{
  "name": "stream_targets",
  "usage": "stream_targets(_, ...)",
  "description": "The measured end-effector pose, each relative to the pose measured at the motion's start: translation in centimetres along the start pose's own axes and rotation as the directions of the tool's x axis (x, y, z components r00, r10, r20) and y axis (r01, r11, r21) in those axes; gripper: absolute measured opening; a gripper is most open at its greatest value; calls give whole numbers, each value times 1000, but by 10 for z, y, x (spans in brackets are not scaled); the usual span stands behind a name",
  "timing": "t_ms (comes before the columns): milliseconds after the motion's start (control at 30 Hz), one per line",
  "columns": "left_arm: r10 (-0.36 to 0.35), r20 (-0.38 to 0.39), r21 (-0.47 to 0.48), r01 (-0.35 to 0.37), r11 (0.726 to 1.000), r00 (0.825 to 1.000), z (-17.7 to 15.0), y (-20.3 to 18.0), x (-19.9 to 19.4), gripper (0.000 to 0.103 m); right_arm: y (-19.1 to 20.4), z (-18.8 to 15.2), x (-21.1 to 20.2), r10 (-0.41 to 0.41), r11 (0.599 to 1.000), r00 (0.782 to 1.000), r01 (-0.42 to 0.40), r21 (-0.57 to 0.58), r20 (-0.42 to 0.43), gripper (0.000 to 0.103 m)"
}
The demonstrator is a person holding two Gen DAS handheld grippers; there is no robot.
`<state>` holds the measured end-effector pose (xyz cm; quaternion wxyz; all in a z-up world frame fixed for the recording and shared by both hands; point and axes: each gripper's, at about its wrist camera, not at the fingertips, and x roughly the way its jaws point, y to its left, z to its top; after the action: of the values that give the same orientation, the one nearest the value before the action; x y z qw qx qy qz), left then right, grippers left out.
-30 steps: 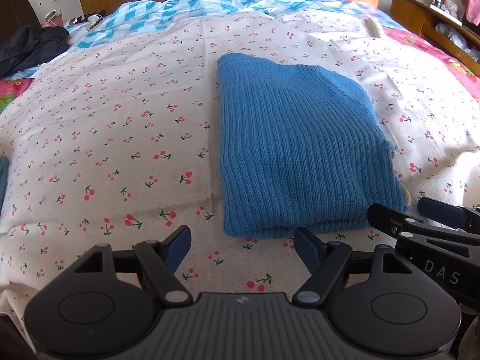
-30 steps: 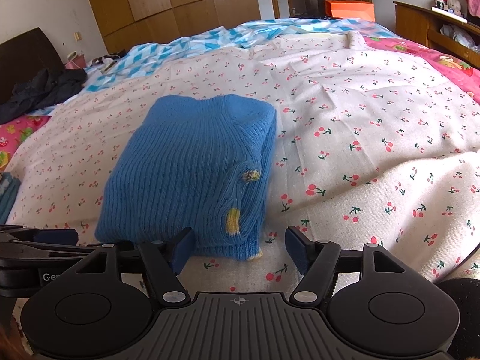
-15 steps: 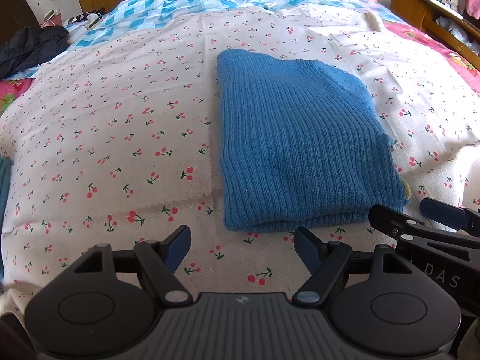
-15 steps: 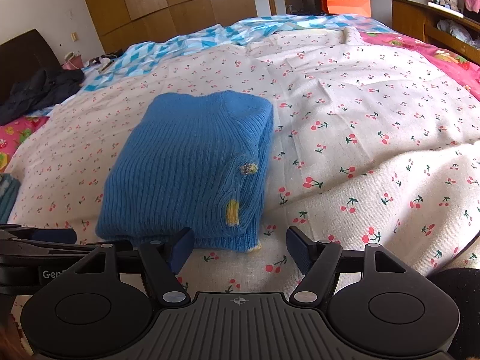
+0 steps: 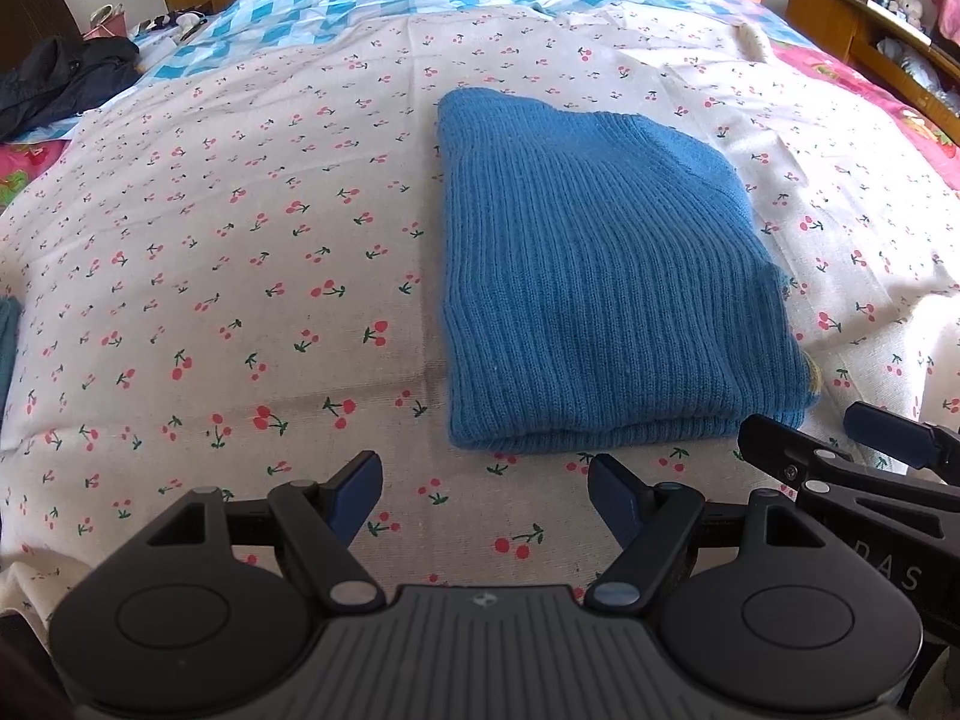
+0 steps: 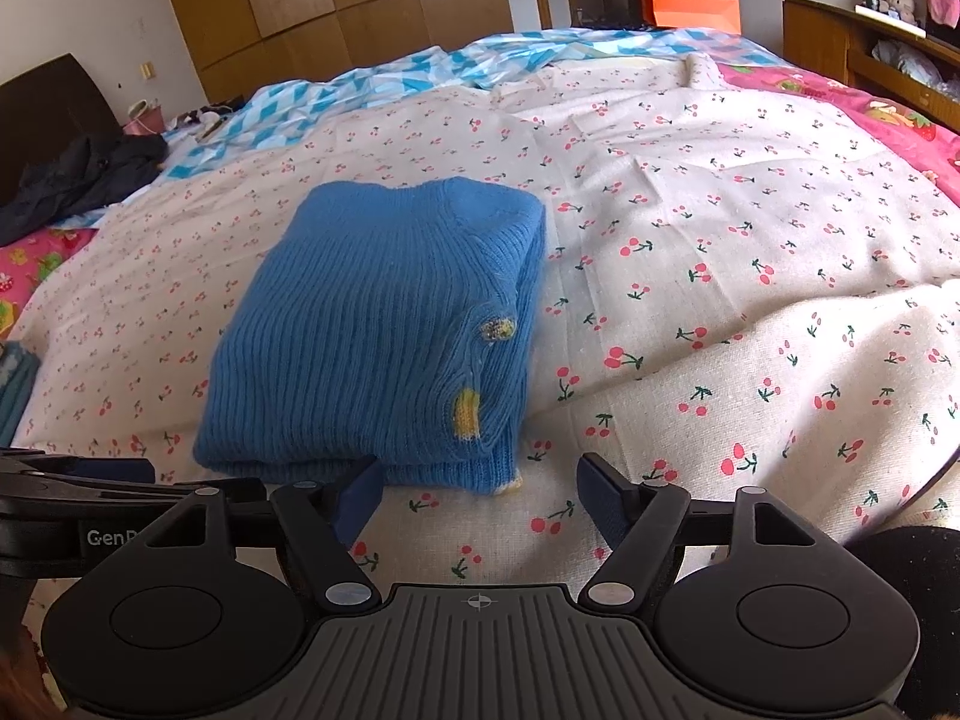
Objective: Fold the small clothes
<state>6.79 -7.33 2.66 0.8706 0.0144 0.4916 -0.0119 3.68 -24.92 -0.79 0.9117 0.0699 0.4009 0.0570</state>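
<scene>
A blue ribbed knit sweater (image 5: 594,288) lies folded into a rectangle on the cherry-print sheet (image 5: 240,276); in the right wrist view the same sweater (image 6: 372,336) shows yellow patches along its right edge. My left gripper (image 5: 485,489) hovers just short of the sweater's near edge, open, with only sheet between its fingers. My right gripper (image 6: 477,495) sits at the sweater's near right corner, its jaws opening, nothing pinched between them. The right gripper's fingers (image 5: 882,432) also show at the lower right of the left wrist view.
A dark garment (image 6: 84,174) lies at the far left of the bed beside a blue-and-white patterned cover (image 6: 384,84). A teal folded cloth (image 6: 15,384) sits at the left edge. Wooden wardrobes (image 6: 336,6) and a shelf (image 6: 870,48) stand behind; pink bedding (image 6: 888,120) is at right.
Both views have tipped slightly, so the sweater sits a little farther from the fingers. The sweater itself has not moved. The right gripper's fingers have spread a little wider.
</scene>
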Motion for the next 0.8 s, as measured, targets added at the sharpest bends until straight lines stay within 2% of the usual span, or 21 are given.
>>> stream_targets(800,-12,-2,-22,12,1000,1000,-5,0,-6,80,0,-4,-7,-15,1000,1000,15,20,5,75)
